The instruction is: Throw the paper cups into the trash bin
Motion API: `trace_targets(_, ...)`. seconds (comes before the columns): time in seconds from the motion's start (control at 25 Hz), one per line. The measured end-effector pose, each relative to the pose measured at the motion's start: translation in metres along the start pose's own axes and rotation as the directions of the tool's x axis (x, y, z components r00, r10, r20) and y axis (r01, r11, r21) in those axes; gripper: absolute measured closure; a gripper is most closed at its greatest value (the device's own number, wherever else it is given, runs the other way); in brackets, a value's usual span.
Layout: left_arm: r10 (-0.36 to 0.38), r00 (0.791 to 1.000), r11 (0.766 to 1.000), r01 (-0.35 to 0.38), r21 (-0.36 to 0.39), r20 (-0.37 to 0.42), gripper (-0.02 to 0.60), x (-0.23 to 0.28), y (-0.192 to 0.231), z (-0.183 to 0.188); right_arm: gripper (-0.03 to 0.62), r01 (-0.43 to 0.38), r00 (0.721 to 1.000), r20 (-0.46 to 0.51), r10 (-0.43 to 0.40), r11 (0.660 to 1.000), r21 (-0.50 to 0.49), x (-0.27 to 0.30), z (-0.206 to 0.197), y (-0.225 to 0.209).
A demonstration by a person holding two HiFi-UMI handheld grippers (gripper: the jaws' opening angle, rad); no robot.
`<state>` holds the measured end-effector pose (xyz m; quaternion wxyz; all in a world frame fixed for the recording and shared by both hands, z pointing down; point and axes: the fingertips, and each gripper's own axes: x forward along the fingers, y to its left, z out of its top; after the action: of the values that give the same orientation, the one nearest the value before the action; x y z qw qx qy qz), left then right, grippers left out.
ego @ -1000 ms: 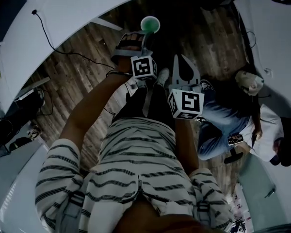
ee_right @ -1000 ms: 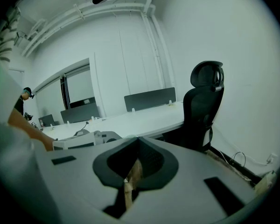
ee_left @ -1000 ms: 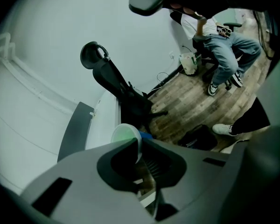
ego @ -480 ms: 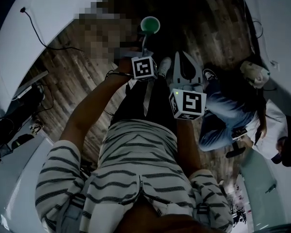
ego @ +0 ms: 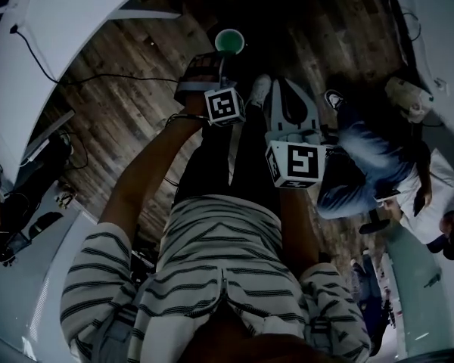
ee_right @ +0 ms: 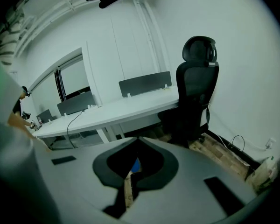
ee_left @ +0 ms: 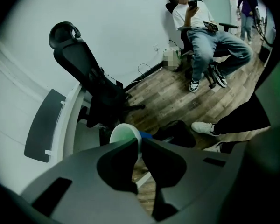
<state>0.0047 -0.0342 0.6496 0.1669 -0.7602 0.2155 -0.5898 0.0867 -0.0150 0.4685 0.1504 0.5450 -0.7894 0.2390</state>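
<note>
Currently, one item is in hand.

- **Left gripper**: the jaws are nearly together, pinching the wall of a paper cup. By the look of it, one jaw is inside the rim and one outside. The gripper points steeply down toward the floor.
- **Paper cup:** white outside and green inside. In the head view its mouth faces up at the camera, so its long axis is roughly upright. It hangs from the gripper tips above the wooden floor, out in front of the person's white shoe.
- **Right gripper**: the jaws are together with nothing between them. It sits beside the left gripper and on the far side from the cup, near it but not touching.
- **Trash bin:** none can be picked out with certainty. In the left gripper view a dark bundle with a blue edge lies on the floor just beyond and below the cup. Whether this is the bin cannot be told.
- **Surroundings:** a black office chair, a white bench and a seated person, all well apart from the cup.
- **Assessment:** the left hand alone carries the cup. The coming move depends on getting the cup directly above the bin's mouth before the jaws part. The cup is held by one wall only, so it may tip as it drops.
</note>
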Motion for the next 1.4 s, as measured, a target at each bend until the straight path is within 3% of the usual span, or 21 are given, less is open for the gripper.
trace_targets(0.28, -0.056, 0.998, 0.998, 0.056, 0.003, -0.017, 0.532, 0.037, -0.040, -0.014, 0.583, 0.002, 1.000, -0.026, -0.001, 1.000, 0.004, 0.012, -0.023, -0.010)
trace_targets(0.72, -0.126, 0.991, 0.990, 0.123, -0.065, -0.038, 0.532, 0.098, -0.090, -0.034, 0.583, 0.020, 0.997, -0.070, -0.018, 1.000, 0.024, 0.023, -0.070, -0.015)
trace_targets(1.08, -0.183, 0.982, 0.973, 0.173, -0.154, -0.049, 0.532, 0.141, -0.106, -0.057, 0.583, 0.052, 0.994, -0.097, -0.048, 0.998, 0.045, 0.032, -0.099, -0.028)
trace_targets(1.4, -0.215, 0.975, 0.963, 0.204, -0.174, -0.049, 0.532, 0.179, -0.127, -0.065, 0.583, 0.060, 0.990, -0.128, -0.052, 0.996, 0.060, 0.043, -0.126, -0.037)
